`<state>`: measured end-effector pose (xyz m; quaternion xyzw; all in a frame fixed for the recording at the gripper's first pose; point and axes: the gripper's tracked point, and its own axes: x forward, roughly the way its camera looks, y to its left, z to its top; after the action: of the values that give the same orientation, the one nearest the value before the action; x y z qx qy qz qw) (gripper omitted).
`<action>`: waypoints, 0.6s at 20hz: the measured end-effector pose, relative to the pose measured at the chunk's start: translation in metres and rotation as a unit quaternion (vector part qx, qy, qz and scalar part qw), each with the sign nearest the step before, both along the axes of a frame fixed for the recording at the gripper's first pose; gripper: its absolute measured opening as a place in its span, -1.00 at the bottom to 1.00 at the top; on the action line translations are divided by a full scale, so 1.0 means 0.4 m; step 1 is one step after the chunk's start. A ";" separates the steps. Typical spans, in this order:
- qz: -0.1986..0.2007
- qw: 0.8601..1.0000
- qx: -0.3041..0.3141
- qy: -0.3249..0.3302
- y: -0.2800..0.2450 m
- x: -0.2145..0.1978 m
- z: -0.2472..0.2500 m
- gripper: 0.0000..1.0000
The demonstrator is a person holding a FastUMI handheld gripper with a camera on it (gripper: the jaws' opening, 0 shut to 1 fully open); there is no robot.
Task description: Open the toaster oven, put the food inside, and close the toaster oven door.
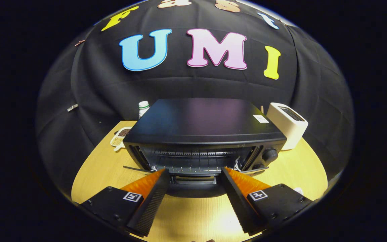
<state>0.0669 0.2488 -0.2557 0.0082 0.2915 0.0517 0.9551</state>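
Observation:
A black toaster oven (203, 121) stands on the wooden table (96, 171), just ahead of my fingers. Its door (193, 192) hangs open, folded down toward me, and the door handle (193, 180) lies between my fingertips. Through the opening I see the wire rack (193, 154) and the dark inside of the oven. A control knob (270, 155) sits on the oven's right front. My gripper (194, 171) is open, its fingers spread wide on either side of the lowered door, pressing on nothing.
A small compartment dish of grains (121, 136) lies left of the oven, with a white bottle with a green cap (143, 107) behind it. A white pop-up toaster (287, 124) stands to the oven's right. A small white thing (298, 191) shows by my right finger.

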 end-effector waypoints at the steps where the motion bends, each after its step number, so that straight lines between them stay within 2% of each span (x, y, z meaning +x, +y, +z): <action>1: 0.000 1.000 0.000 0.003 -0.001 -0.014 -0.008 0.98; 12: 0.007 0.998 0.003 0.063 -0.012 -0.168 -0.124 0.96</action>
<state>-0.0003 0.2439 -0.3055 0.0122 0.3512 0.0582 0.9344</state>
